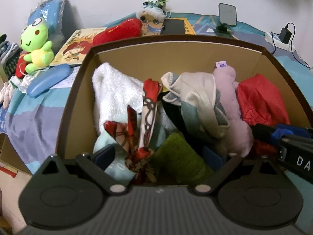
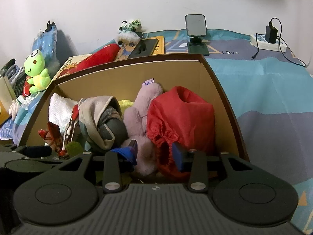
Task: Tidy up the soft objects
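The open brown cardboard box [image 1: 82, 90] sits on a bed covered by a blue, teal and grey patterned sheet [image 2: 264, 90], and it is already well filled. Inside lie a white fluffy towel [image 1: 113, 96], a red-and-white patterned scarf [image 1: 144, 117], a beige and grey-green garment [image 1: 197, 98], a pale pink plush toy [image 2: 140, 117], a red crinkled nylon bag [image 2: 182, 115] and an olive green knitted cloth [image 1: 178, 156]. Much of the sorting looks done, though the pile is loose and jumbled rather than neat.

Still outside the box, on the bed beyond its left wall, are a bright green frog plush [image 1: 37, 45], a red stuffed cushion [image 1: 119, 31], a small furry doll in a white-trimmed hood [image 1: 150, 15] and some striped cloth at the far left edge. These seem to be what is left to gather.

The left gripper [image 1: 156, 156] hangs over the near side of the box with its jaws wide apart, the scarf and green cloth between them but not pinched. The right gripper [image 2: 154, 152] is low in the box's right part, its jaws partly closed around the lower end of the pink plush and the gathered mouth of the red bag; whether the pads actually press on either I cannot tell.
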Motion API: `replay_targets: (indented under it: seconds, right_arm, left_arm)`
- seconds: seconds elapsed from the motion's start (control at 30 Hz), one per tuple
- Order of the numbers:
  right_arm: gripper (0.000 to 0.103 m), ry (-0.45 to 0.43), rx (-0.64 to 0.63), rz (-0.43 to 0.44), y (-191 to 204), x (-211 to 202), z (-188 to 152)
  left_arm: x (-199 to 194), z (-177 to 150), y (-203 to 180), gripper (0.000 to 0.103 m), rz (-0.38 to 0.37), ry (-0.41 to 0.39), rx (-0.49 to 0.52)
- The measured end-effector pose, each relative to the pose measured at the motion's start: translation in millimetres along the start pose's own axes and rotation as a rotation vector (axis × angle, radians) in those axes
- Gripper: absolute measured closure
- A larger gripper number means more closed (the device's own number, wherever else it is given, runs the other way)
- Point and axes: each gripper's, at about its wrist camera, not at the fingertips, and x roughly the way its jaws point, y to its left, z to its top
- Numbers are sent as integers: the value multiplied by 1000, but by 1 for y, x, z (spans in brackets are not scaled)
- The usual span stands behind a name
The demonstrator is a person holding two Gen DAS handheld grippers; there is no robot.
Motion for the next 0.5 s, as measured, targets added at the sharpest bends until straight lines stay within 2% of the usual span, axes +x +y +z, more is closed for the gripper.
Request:
replay_targets:
  seconds: [0.27,0.5]
  right_arm:
    - [83,1,8,10,-1,-2,1]
    - [83,-30,6,18,0,-13,6]
  left_arm:
    - [-1,1,1,8,16,12,-13]
    - [-20,8,-3,8,55,-42,8]
